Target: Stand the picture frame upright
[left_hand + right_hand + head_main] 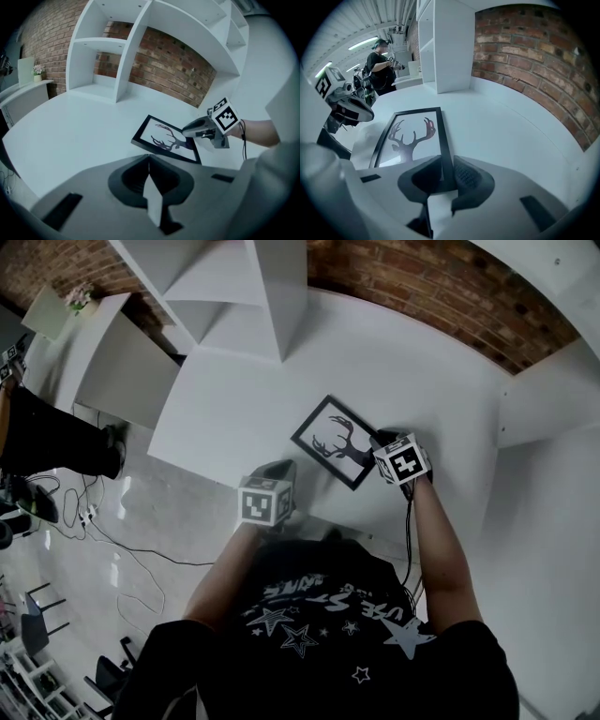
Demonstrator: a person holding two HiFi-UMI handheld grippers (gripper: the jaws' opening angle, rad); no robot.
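A black picture frame (334, 442) with a deer silhouette lies on the white table (234, 409). The right gripper view shows the frame (412, 136) running away from me, its right-hand bar passing between my jaws. My right gripper (446, 164) is shut on that bar, both pads against it. In the head view the right gripper (378, 441) sits at the frame's right corner. My left gripper (279, 470) hovers near the table's front edge, left of the frame, shut and holding nothing. The left gripper (149, 160) faces the frame (164, 138) and the right gripper (190, 131).
A white shelf unit (239, 292) stands at the back of the table against a brick wall (422, 287). A side cabinet with a small plant (80, 298) is at the far left. Cables (112, 540) lie on the floor. A person (379, 65) stands in the background.
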